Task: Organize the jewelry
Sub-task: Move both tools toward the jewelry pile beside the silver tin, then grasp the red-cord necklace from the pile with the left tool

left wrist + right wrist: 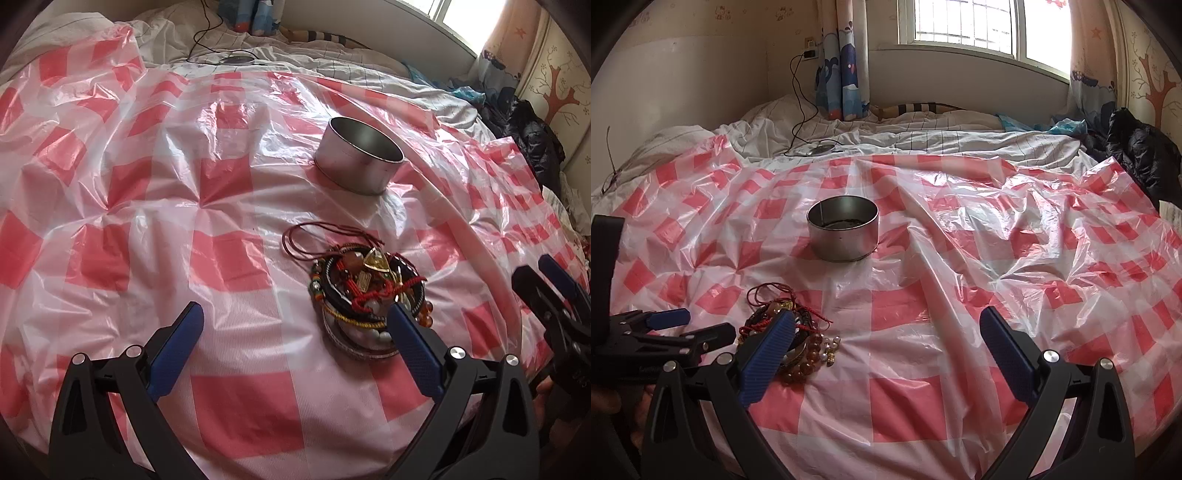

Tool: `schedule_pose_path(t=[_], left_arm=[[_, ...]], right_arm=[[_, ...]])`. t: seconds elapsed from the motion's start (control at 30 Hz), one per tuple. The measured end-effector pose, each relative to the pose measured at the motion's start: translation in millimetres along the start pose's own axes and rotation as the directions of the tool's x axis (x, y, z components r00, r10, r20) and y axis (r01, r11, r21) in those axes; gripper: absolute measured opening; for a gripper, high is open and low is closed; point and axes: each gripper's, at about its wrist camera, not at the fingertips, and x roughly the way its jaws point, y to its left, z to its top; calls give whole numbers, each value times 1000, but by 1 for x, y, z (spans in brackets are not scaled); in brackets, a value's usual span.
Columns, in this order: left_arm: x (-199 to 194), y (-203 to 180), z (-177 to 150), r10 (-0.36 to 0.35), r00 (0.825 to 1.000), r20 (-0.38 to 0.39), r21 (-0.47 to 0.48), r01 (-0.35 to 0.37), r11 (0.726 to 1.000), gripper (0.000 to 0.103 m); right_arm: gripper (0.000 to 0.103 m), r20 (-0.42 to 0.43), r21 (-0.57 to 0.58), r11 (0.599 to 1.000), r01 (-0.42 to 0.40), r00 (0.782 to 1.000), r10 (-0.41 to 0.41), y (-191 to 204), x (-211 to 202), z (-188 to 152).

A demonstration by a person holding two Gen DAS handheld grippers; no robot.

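Observation:
A heap of jewelry, made of beaded bracelets, red cords and small charms, lies on what looks like a shallow round lid on the checked plastic sheet. Behind it stands a round metal tin, open at the top. My left gripper is open just short of the heap, its right fingertip overlapping the heap's near edge. My right gripper shows at the right edge. In the right wrist view my right gripper is wide open with nothing in it, its left finger partly hiding the jewelry. The tin holds something dark.
The red-and-white plastic sheet covers a bed with rumpled white bedding. A black cable leads to a round disc at the back. A dark jacket lies at the far right, below a window.

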Motion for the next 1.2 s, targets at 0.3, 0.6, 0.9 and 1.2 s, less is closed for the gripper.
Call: schedule_pose_path(t=[0.3,0.6,0.9,1.2], left_arm=[[33,-2,41,-52,998,-33,-34,51,998,95],[68,-24,55,-112,988,-104,12,113,993,77],[74,-16,55,-116,987,-111,-10,116,993,4],[38,7,62,-230,972,49,-72,233,970,3]], right_arm=[[96,15,17,999,-38,999,38,-7,-5,3],[96,29,77,994,-83,996,81,-20,-7,7],[96,37,133,984,-117,993,113,-31,-8,9],[96,40,142,983,-120,992,116,-33,-9,9]])
